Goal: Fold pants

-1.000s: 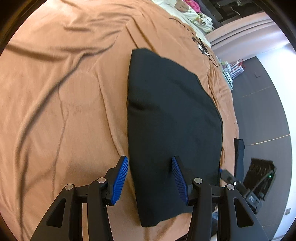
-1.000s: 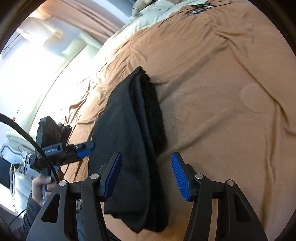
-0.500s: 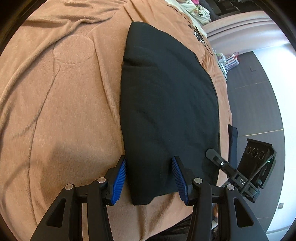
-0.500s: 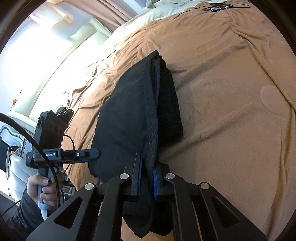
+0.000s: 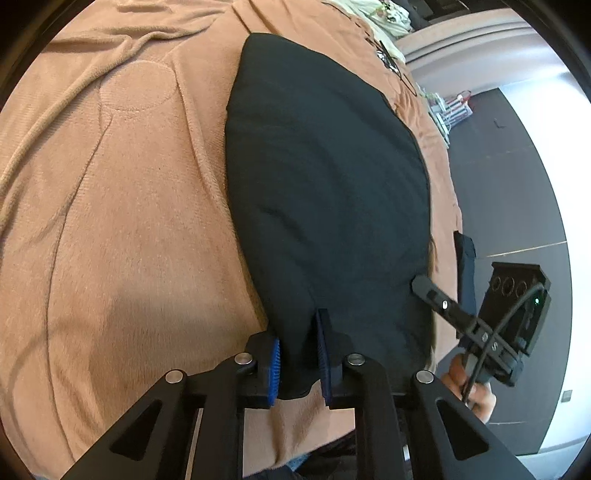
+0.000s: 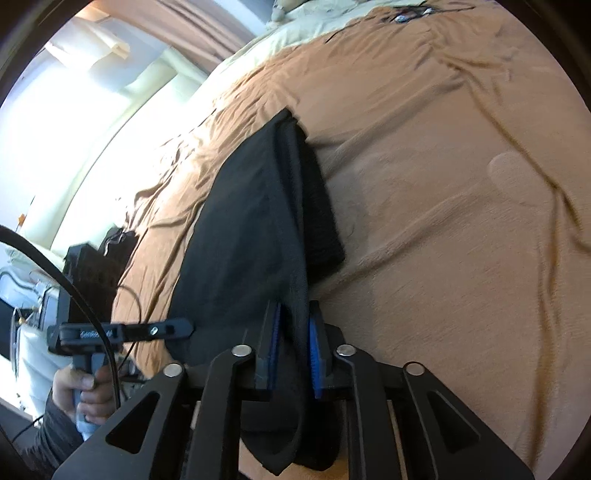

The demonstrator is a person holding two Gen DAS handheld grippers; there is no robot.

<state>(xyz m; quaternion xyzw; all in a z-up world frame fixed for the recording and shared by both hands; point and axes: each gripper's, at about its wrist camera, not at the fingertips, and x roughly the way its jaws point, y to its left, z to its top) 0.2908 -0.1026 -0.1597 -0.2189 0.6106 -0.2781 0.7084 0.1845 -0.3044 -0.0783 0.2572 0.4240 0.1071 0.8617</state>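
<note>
Black pants (image 5: 325, 166) lie folded lengthwise on a tan blanket (image 5: 110, 221), running away from me. My left gripper (image 5: 297, 332) is at their near left corner, its jaws closing, the blue pads pinching bunched cloth. In the right wrist view the pants (image 6: 243, 229) show a thick layered edge on the right. My right gripper (image 6: 294, 314) holds that near edge; its jaws are opening a little, with cloth still filling the gap between the pads. Each view shows the other gripper (image 5: 480, 325) (image 6: 122, 330) held in a hand.
The tan blanket (image 6: 443, 184) spreads wide and wrinkled to both sides. Dark floor (image 5: 517, 184) lies past the bed's right edge. Pale bedding (image 6: 295, 33) and cables sit at the far end, and a dark object (image 6: 99, 258) rests near the bright window side.
Both grippers stood open around the pants' near end a second ago. The right one clamped tight on the edge, then widened slightly. The left one slid closer and has just closed on the corner.
</note>
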